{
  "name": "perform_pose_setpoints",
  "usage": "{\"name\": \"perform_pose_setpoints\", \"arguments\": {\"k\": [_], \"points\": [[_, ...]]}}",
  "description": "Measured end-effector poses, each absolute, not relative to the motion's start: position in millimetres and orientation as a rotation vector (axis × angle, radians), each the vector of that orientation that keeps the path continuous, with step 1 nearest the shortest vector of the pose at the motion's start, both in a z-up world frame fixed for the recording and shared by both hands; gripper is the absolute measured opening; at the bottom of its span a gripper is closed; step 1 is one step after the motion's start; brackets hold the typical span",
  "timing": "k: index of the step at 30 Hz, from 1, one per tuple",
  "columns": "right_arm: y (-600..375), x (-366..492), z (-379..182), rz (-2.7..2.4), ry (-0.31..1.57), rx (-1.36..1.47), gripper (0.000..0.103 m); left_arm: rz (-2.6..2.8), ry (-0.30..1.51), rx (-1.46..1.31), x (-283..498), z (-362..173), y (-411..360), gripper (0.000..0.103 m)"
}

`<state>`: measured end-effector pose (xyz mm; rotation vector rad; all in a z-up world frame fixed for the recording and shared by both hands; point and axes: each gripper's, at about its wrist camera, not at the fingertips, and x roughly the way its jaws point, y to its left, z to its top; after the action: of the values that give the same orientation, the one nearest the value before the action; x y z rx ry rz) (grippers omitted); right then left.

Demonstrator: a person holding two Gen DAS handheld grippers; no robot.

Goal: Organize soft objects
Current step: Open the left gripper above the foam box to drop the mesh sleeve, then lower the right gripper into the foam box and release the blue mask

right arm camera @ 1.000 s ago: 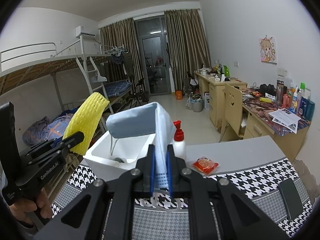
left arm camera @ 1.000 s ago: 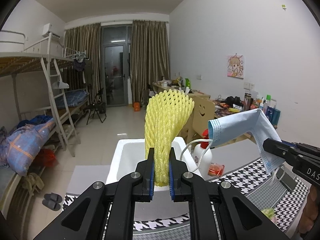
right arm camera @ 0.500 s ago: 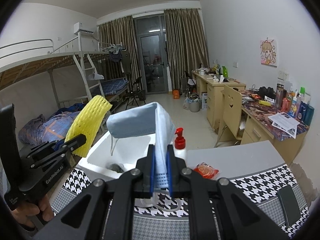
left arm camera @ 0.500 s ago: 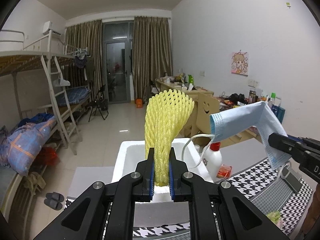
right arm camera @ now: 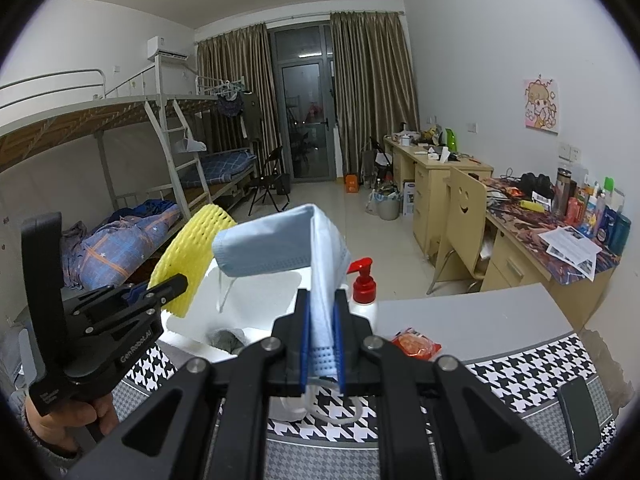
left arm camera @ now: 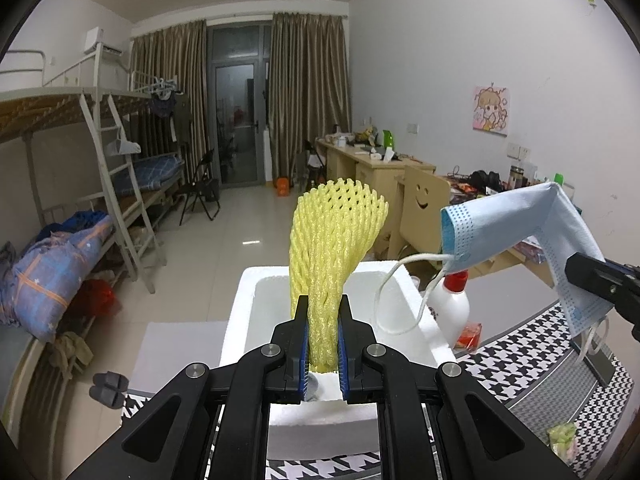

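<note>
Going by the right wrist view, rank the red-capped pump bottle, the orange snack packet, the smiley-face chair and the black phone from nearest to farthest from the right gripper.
From the right gripper:
1. Pump bottle, just right of the fingertips, and orange snack packet, right on the table; too close to call.
2. Black phone, far right on the houndstooth cloth.
3. Smiley-face chair, beyond the table by the desks.

Yellow foam net [left arm camera: 334, 256] upright, blue face mask [right arm camera: 296, 248] folded, over white foam box [left arm camera: 400, 280]
</note>
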<state>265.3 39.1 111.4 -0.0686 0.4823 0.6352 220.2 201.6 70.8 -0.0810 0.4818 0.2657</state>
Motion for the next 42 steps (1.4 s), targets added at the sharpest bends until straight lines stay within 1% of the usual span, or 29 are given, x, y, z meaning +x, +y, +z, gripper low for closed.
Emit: {"name": "perform_pose_setpoints", "arguments": {"k": [7,9,10,11,12,13,14,18,20,23,42], "points": [[46,267,110,0.616,0.485,-0.079,0.014,0.267,0.515,-0.076,234,62,207,0.013],[47,268,110,0.614,0.487,-0.08,0.014,0.266,0.532,-0.079,239,59,209,0.021],[48,268,110,0.611,0.487,-0.077,0.014,0.273,0.54,-0.084,241,57,212,0.035],[48,269,110,0.608,0.487,-0.076,0.014,0.282,0.542,-0.087,242,56,212,0.053],[49,269,109,0.604,0.488,-0.076,0.014,0.293,0.538,-0.094,241,54,216,0.062],[50,270,109,0.602,0.49,-0.075,0.014,0.299,0.534,-0.101,241,54,219,0.077],[51,271,109,0.6,0.492,-0.075,0.014,0.305,0.526,-0.111,239,53,221,0.084],[56,273,107,0.6,0.5,-0.078,0.014,0.329,0.512,-0.12,234,55,230,0.09],[60,274,107,0.603,0.504,-0.081,0.014,0.343,0.497,-0.124,229,56,233,0.098],[65,276,106,0.61,0.51,-0.085,0.014,0.367,0.47,-0.127,221,60,237,0.102],[100,279,99,0.678,0.546,-0.132,0.014,0.412,0.404,-0.114,184,71,242,0.102]]}}
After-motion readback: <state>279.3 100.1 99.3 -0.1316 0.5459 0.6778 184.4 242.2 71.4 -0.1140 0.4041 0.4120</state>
